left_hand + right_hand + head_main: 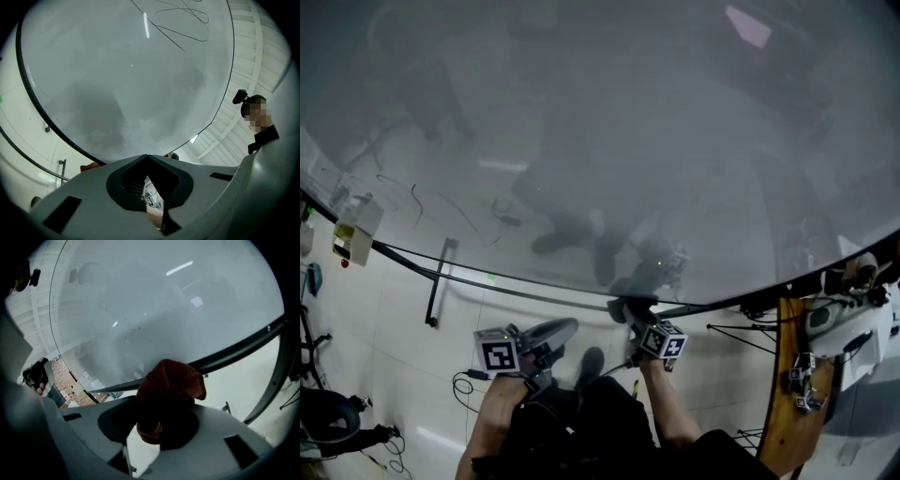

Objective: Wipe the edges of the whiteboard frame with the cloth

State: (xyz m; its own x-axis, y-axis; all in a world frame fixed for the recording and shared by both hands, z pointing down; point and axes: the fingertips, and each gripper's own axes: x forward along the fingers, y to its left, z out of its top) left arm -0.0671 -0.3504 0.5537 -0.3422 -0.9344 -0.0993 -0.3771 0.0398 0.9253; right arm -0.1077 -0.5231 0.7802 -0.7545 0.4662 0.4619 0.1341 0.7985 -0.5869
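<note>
In the head view, the whiteboard (581, 122) filled the upper part of the picture, grey and smeared. Its dark frame (516, 284) curved along the lower edge above a pale tiled floor (394, 319). The person's right forearm (673, 412) reached up from the bottom. The right gripper (636, 323) was up at the frame near the middle of that lower edge, with a dark lump, the cloth (626, 307), at its tip right on the frame line. The left gripper (561, 331) hung just below the frame, beside the right one and apart from the board. A wooden table (783, 394) stood at the right.

In the left gripper view, we saw the 2 jaws of the left gripper (146, 157) closed tip to tip with nothing between them. Beyond them lay the whiteboard (131, 70), with thin pen scribbles (180, 21) near its top and the frame (31, 91) as a black line down the left. A person (262, 136) showed at the right edge.

In the right gripper view, the right gripper (161, 420) was clamped on the reddish-brown cloth (171, 385), which was bunched and stood up out of the jaws. Its top overlapped the frame (239, 350), a dark bar rising from lower left to right. We could not tell from this angle whether the cloth pressed on the frame or stopped just short of it. The whiteboard (164, 305) spread above, with 2 or 3 bright reflections.
</note>
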